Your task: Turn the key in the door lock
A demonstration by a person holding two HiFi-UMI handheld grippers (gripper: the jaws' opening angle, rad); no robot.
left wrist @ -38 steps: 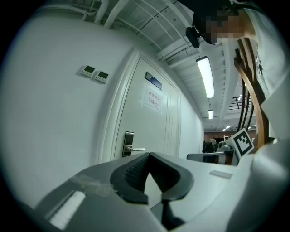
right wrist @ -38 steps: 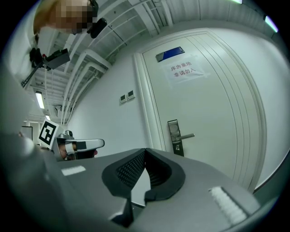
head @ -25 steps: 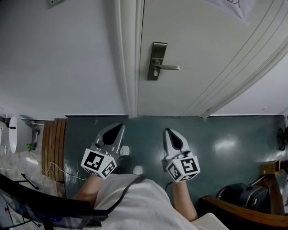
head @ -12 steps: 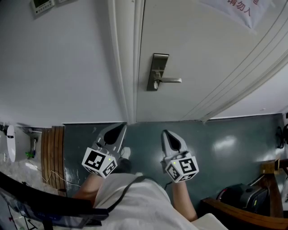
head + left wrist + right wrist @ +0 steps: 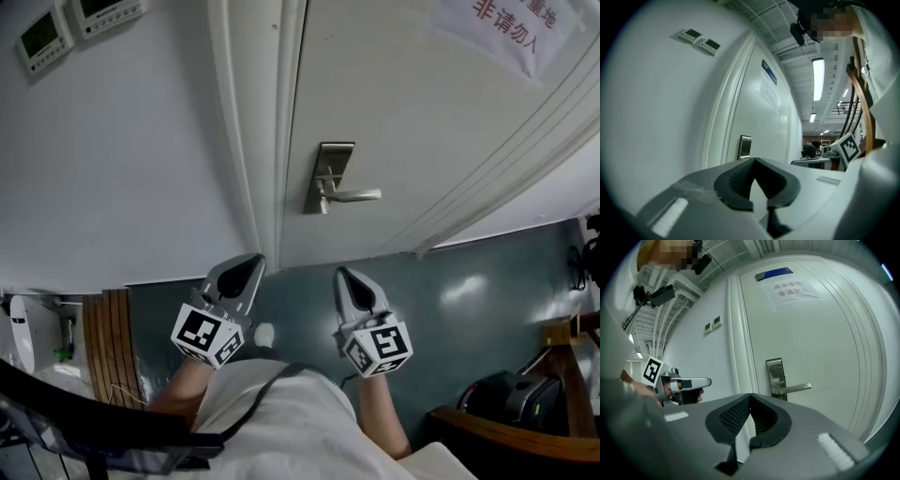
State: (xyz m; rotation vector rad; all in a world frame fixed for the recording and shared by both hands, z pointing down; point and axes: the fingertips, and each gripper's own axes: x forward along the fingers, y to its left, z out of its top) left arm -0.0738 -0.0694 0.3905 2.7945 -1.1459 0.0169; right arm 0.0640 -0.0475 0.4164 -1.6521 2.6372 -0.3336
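A steel lock plate (image 5: 328, 176) with a lever handle (image 5: 354, 196) sits on the white door (image 5: 412, 122). It also shows in the right gripper view, plate (image 5: 775, 376) and lever (image 5: 794, 389), and edge-on in the left gripper view (image 5: 745, 146). No key can be made out. My left gripper (image 5: 247, 266) and right gripper (image 5: 344, 276) hover side by side below the lock, short of the door, both shut and empty. The left gripper's tips (image 5: 753, 159) meet, and so do the right gripper's (image 5: 750, 394).
The white door frame (image 5: 267, 141) runs just left of the lock. Two wall control panels (image 5: 47, 33) hang at upper left. A paper notice (image 5: 511, 28) is on the door. A wooden seat (image 5: 506, 441) and a black bag (image 5: 502, 394) stand at lower right.
The door and lock plate have slid lower and grown larger in the head view as both grippers came closer to the door. Both grippers stayed shut.
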